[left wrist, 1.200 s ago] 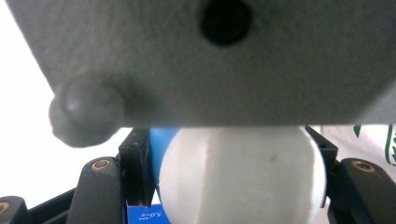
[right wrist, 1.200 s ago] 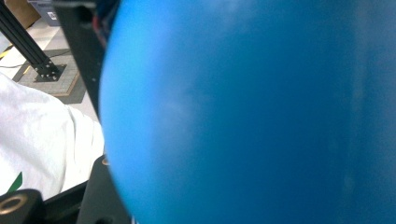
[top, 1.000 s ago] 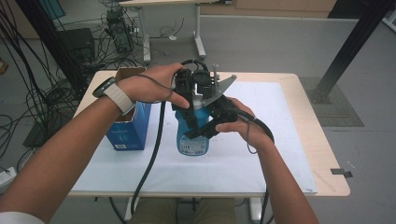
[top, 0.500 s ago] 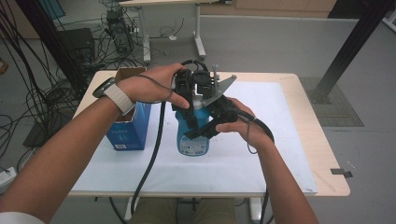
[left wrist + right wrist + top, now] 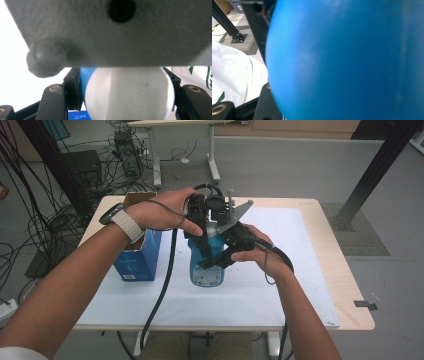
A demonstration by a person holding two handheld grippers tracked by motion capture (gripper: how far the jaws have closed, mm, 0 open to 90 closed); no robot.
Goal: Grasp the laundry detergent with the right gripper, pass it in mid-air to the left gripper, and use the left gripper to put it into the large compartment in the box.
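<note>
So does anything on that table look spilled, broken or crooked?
Nothing stands out. The blue bottle stands upright on the white cloth, the left gripper clamped on its white cap, the right gripper on its body. The blue box beside it stands upright, top flap open.

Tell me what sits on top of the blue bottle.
A white cap tops the bottle, with the left gripper shut on it. The cap's top is hidden under the grey plate.

Blue bottle [image 5: 206, 265] – white cap [image 5: 130, 95], upright on white cloth – beside blue box
</note>
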